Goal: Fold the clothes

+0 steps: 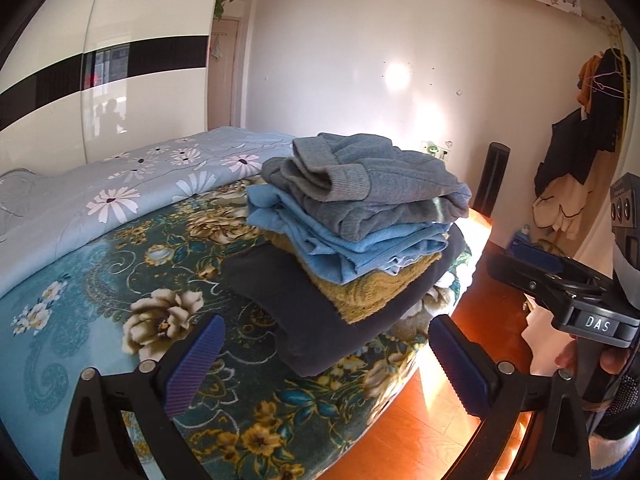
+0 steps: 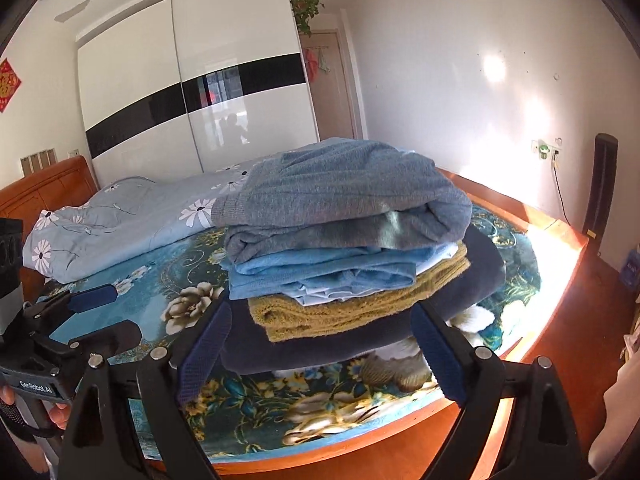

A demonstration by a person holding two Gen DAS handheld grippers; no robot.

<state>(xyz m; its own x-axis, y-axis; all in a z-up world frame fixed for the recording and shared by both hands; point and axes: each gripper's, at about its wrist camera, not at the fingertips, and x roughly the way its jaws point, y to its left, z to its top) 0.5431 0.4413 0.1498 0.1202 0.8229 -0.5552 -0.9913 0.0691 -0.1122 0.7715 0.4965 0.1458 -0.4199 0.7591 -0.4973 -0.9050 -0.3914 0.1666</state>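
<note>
A stack of folded clothes stands on the bed near its foot corner. A grey-blue sweater (image 1: 360,184) (image 2: 344,188) lies on top, over a light blue garment (image 1: 352,244) (image 2: 320,272), a mustard knit (image 1: 372,292) (image 2: 352,312) and a dark navy garment (image 1: 296,312) (image 2: 472,280) at the bottom. My left gripper (image 1: 328,364) is open and empty, held short of the stack. My right gripper (image 2: 320,352) is open and empty, jaws level with the navy garment and apart from it. Each gripper shows in the other's view, the right (image 1: 560,280) and the left (image 2: 88,308).
The bed has a teal floral blanket (image 1: 120,280) (image 2: 320,400) and a pale blue daisy quilt (image 1: 132,176) (image 2: 132,216) bunched behind. Orange wooden floor (image 1: 420,432) lies to the right. A wardrobe (image 2: 192,92), a dark tower (image 1: 494,178) and hanging clothes (image 1: 576,152) line the walls.
</note>
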